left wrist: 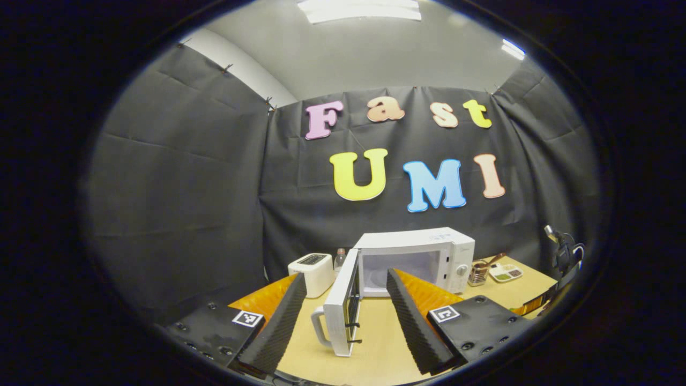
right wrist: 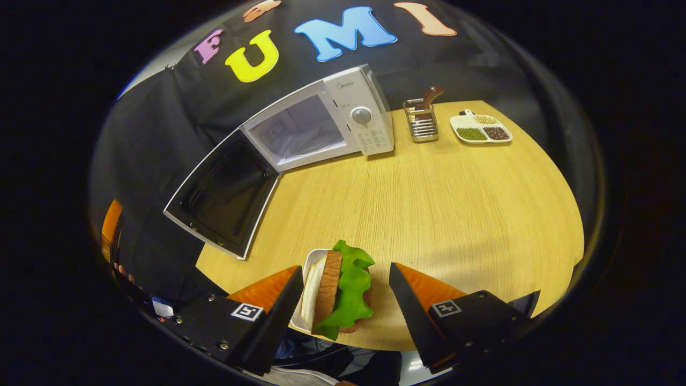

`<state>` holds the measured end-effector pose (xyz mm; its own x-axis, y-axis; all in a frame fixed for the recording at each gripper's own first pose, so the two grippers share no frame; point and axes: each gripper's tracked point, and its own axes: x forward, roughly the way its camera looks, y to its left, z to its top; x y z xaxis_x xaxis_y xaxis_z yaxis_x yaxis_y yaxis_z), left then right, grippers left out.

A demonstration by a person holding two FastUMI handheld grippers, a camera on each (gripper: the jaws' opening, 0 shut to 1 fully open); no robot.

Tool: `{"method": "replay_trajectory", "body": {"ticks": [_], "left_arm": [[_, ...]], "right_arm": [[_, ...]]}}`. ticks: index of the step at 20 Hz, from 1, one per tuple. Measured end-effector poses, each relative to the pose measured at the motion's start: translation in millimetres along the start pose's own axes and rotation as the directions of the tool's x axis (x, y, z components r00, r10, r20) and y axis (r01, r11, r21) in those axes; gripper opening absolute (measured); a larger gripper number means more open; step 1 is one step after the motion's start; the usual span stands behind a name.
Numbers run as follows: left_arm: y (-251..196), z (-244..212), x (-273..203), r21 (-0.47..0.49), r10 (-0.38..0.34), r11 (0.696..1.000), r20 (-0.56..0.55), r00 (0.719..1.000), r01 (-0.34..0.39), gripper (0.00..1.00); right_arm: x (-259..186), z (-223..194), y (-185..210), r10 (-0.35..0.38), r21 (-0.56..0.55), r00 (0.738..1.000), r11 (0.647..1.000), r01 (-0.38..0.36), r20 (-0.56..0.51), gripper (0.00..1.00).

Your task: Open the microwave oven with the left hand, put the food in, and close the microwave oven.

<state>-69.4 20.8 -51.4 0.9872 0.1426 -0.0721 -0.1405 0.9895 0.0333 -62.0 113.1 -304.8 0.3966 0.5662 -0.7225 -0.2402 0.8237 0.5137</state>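
Nearest the right camera, the right hand-held gripper [right wrist: 343, 300] stands spread wide over the sandwich [right wrist: 338, 287], its fingers flanking the food on either side without touching it. The sandwich, bread with a green lettuce leaf, sits on a small white plate [right wrist: 307, 292] at the near edge of the surface [right wrist: 455, 203]. The wide spread suggests the gripper is lined up to take the food, since the gap has to clear the plate before it can close.

In the left gripper view, the left hand-held gripper [left wrist: 347, 305] is also spread, holding nothing. The edge of the microwave door [left wrist: 343, 308] and its handle [left wrist: 319, 324] lie between the fingers but apart from both. The door stands swung fully out to the left of the microwave [left wrist: 415, 260], so the cavity [right wrist: 297, 131] is exposed and the way in for the food is clear. The opening step looks done; loading and closing remain.

The left gripper sits near the door edge, probably so it can push the door shut afterwards. A toaster [left wrist: 312, 273] stands left of the microwave, and a utensil holder [right wrist: 422, 122] and a divided dish [right wrist: 481, 128] sit well off to the right, out of the path from sandwich to cavity.
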Motion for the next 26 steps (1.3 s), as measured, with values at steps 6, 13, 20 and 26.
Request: {"method": "replay_trajectory", "body": {"ticks": [6,13,20,26], "left_arm": [[-5,-1,3,-0.001,0.051,0.999,-0.009,0.999,-0.051,1.00],[-5,-10,-3,-0.029,0.105,0.994,-0.042,0.994,-0.106,0.97],[-2,4,8,-0.012,0.094,0.995,-0.024,0.995,-0.095,1.00],[-3,22,45,0.001,0.017,1.000,0.011,1.000,-0.017,1.00]], "right_arm": [[15,-30,11,0.101,0.085,0.985,0.992,-0.090,-0.140,0.96],[10,-29,23,0.180,0.095,0.969,0.982,-0.166,-0.167,0.40],[2,5,44,0.213,0.105,0.973,0.974,-0.203,-0.093,0.40],[10,60,66,0.215,0.146,0.975,0.965,-0.220,0.048,0.40]]}}
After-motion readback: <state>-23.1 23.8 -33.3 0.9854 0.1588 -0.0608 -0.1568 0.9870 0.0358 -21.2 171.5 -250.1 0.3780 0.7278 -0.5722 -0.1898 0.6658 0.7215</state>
